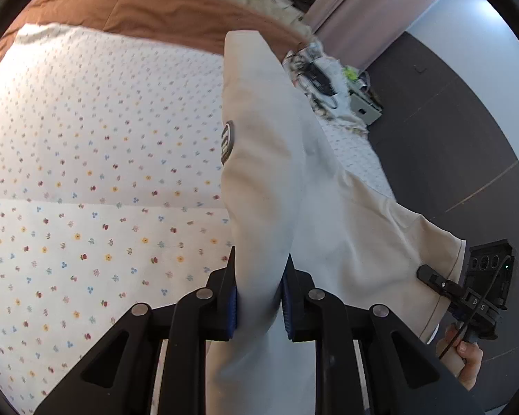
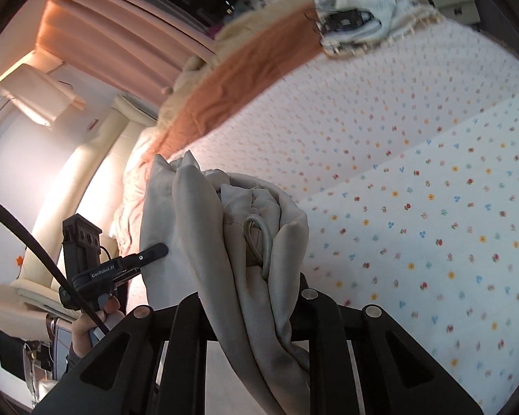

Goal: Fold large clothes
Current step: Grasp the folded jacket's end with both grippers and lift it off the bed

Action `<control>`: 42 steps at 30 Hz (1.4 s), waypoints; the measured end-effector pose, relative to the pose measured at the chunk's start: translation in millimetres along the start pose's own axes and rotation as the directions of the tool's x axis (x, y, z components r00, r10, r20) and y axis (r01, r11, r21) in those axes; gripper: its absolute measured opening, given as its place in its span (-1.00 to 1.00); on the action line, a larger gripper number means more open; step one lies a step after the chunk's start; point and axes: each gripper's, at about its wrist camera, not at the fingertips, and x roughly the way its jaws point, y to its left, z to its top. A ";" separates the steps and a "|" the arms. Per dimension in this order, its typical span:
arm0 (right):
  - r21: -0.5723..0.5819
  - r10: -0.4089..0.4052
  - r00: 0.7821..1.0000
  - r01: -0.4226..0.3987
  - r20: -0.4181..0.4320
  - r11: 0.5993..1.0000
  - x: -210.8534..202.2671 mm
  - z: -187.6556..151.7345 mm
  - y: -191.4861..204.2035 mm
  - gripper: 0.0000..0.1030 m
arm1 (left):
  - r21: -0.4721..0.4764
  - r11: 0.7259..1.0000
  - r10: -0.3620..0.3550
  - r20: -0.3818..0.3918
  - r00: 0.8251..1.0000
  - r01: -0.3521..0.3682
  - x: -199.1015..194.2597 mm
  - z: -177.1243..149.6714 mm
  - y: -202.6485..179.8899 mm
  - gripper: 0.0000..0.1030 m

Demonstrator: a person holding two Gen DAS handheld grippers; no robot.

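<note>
A large cream garment (image 1: 266, 173) with a round dark patch (image 1: 227, 141) hangs lifted above the bed. My left gripper (image 1: 261, 259) is shut on a fold of it, both blue pads (image 1: 232, 311) pressing the cloth. At the lower right, my right gripper (image 1: 429, 275) pinches the garment's far edge, held by a hand (image 1: 463, 356). In the right wrist view the bunched garment (image 2: 190, 224), with a grey drawstring loop (image 2: 259, 242), fills my right gripper (image 2: 251, 287) and hides its fingertips. My left gripper (image 2: 155, 250) grips the cloth at the left.
The bed's floral sheet (image 1: 86, 173) spreads below. A brown blanket (image 1: 138, 10) and a printed cloth (image 1: 318, 76) lie at its far end. Beyond are a drawer unit (image 1: 363, 110), dark floor (image 1: 449, 138), pink curtains (image 2: 114, 34) and a cream sofa (image 2: 86, 173).
</note>
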 end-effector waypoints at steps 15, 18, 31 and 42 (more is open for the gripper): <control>-0.091 0.021 0.984 -0.005 0.175 0.996 -145.5 -54.1 8.4 -0.76 | 0.116 0.985 -0.133 0.067 0.989 0.124 -96.0 -44.0 -97.2 -0.61; -0.107 0.005 0.977 0.018 0.212 0.994 -178.9 -62.7 4.8 -0.76 | 0.141 0.979 -0.159 0.053 0.986 0.151 -97.4 -52.7 -126.3 -0.61; -0.144 -0.194 0.912 0.260 0.362 0.955 -319.0 -77.2 -10.5 -0.77 | 0.204 0.918 -0.325 -0.099 0.941 0.339 -60.2 -88.0 -260.8 -0.61; -0.070 -0.355 0.866 0.402 0.352 0.913 -344.4 -77.6 12.9 -0.77 | 0.192 0.865 -0.426 -0.208 0.881 0.464 -16.1 -94.3 -308.0 -0.61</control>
